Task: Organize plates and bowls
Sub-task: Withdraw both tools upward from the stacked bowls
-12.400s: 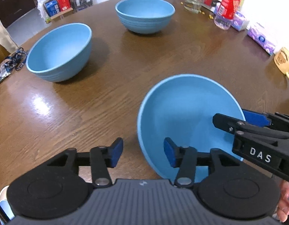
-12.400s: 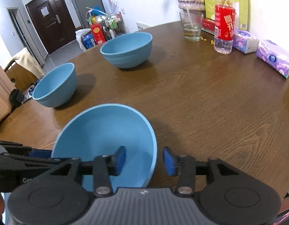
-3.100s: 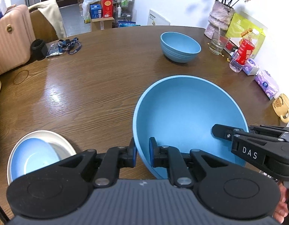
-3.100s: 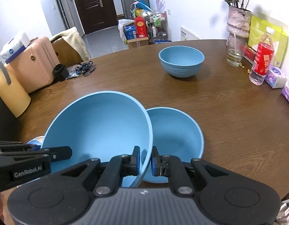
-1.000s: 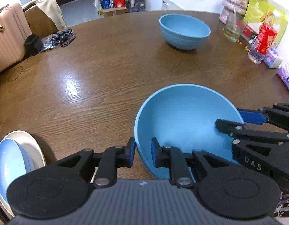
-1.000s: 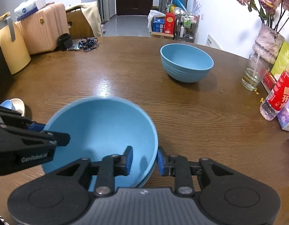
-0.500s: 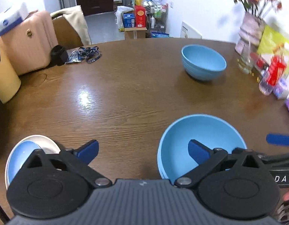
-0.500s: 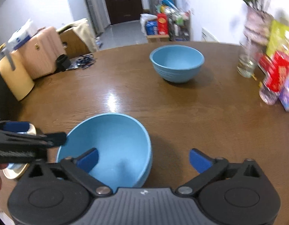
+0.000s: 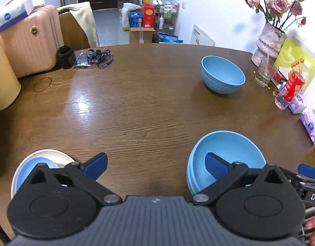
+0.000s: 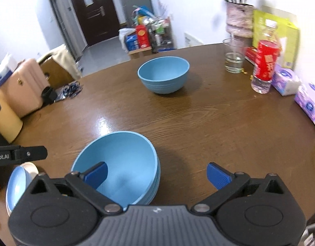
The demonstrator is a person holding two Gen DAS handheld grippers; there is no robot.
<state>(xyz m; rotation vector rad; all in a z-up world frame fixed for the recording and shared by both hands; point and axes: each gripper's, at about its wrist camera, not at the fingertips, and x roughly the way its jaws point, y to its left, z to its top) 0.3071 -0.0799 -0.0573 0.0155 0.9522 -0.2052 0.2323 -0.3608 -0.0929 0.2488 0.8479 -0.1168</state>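
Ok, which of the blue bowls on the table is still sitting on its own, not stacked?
The single ribbed blue bowl at the far side of the brown wooden table, near the drinking glass. The near blue bowl sits nested in another.

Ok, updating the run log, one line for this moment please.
left gripper: open, empty | right gripper: open, empty | nested bowls: on table | lone bowl: unstacked

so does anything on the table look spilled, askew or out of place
A few small yellow bits lie loose on the wooden table beside the drinking glass, as if spilled. One blue bowl stands apart from the stacked blue bowls.
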